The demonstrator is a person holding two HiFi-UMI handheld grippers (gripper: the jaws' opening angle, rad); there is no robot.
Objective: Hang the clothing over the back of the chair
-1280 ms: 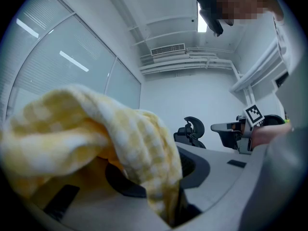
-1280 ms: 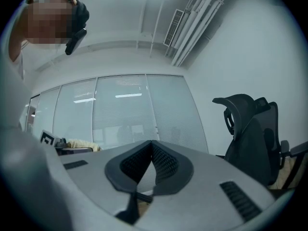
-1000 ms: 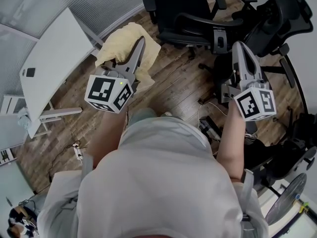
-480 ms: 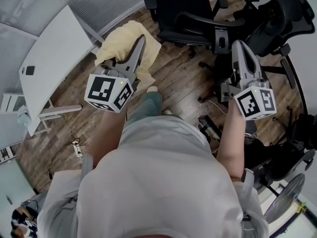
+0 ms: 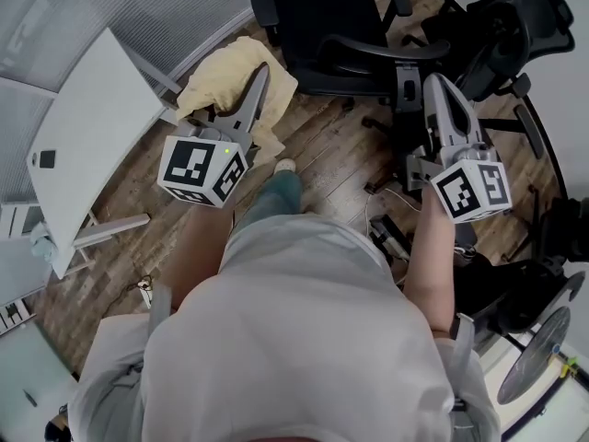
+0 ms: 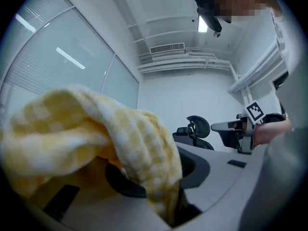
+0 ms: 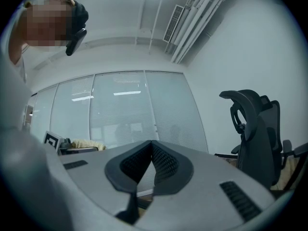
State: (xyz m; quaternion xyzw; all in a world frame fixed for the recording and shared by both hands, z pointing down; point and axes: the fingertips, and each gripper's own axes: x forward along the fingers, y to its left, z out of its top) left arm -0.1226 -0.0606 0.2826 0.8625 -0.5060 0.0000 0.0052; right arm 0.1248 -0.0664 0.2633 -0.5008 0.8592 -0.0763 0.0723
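Observation:
The clothing is a yellow checked cloth. It hangs bunched from my left gripper, which is shut on it. In the left gripper view the cloth drapes over the jaws and hides most of them. A black office chair stands ahead on the wooden floor, its seat and armrests towards me. My right gripper is held level beside it, shut with nothing in it. Its two pads meet in the right gripper view, where the left gripper's cloth shows far off at the left.
A white table stands at the left, before a glass wall with blinds. More black chairs crowd the right side, one with a tall headrest. Cables lie on the floor by the person's feet. A fan stands at the lower right.
The person has stepped forward: a leg and shoe now show between the grippers. Table and chairs have shifted in the view. Both grippers keep their pose, the cloth still held.

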